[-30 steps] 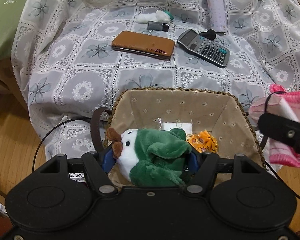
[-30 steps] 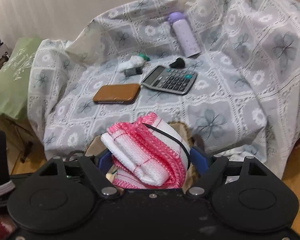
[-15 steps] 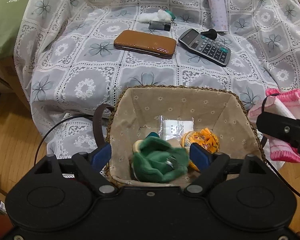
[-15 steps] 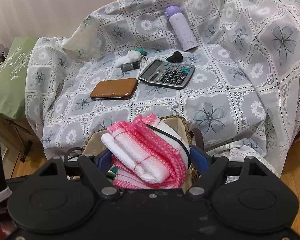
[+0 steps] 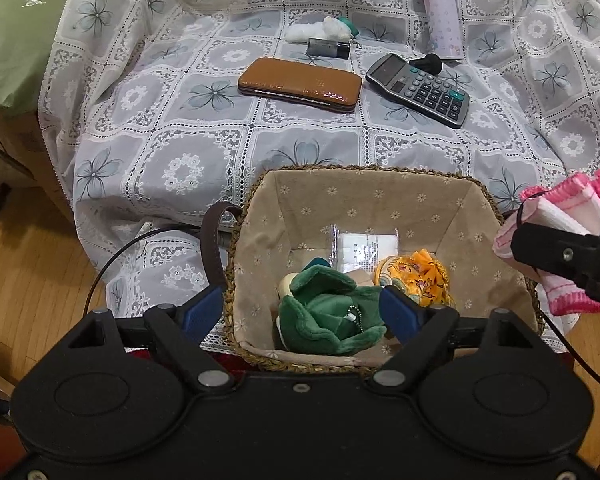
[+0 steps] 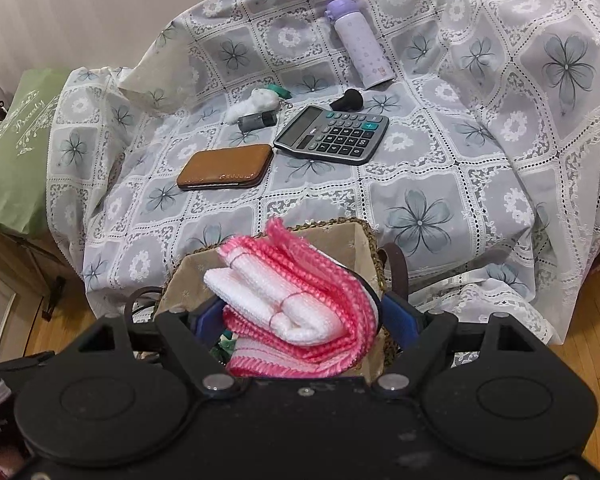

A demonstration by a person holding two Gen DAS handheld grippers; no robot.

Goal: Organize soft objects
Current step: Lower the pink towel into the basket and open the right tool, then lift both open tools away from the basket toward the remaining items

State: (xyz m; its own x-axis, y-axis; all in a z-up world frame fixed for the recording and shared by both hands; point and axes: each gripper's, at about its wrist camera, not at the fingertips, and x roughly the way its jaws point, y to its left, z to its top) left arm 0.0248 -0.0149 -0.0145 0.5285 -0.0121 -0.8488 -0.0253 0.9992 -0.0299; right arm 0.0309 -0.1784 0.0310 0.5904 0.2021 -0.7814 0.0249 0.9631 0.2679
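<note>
A woven basket [image 5: 260, 208] with a beige liner stands below the bed's front edge. A green plush toy [image 5: 328, 316] lies inside it, beside an orange soft item [image 5: 416, 280] and a white packet [image 5: 364, 246]. My left gripper [image 5: 302, 310] is open above the basket's near side, its blue fingers either side of the plush and apart from it. My right gripper [image 6: 308, 320] is shut on a folded pink and white cloth [image 6: 300, 300], held over the basket's [image 6: 356, 240] right side; the cloth also shows in the left wrist view [image 5: 572, 216]. A small white fluffy item [image 5: 316, 32] lies far back.
On the lace bedspread [image 5: 180, 140] lie a brown case [image 5: 300, 84], a calculator [image 5: 420, 88], a small dark cylinder [image 5: 328, 48], a black knob [image 5: 426, 64] and a lilac bottle [image 5: 440, 16]. A green pillow [image 5: 12, 40] is at the left. A wooden floor [image 5: 28, 280] surrounds the basket.
My left gripper opened and let the green plush drop into the basket, then drew back a little. My right gripper stayed shut on the pink cloth and moved slightly closer to the basket.
</note>
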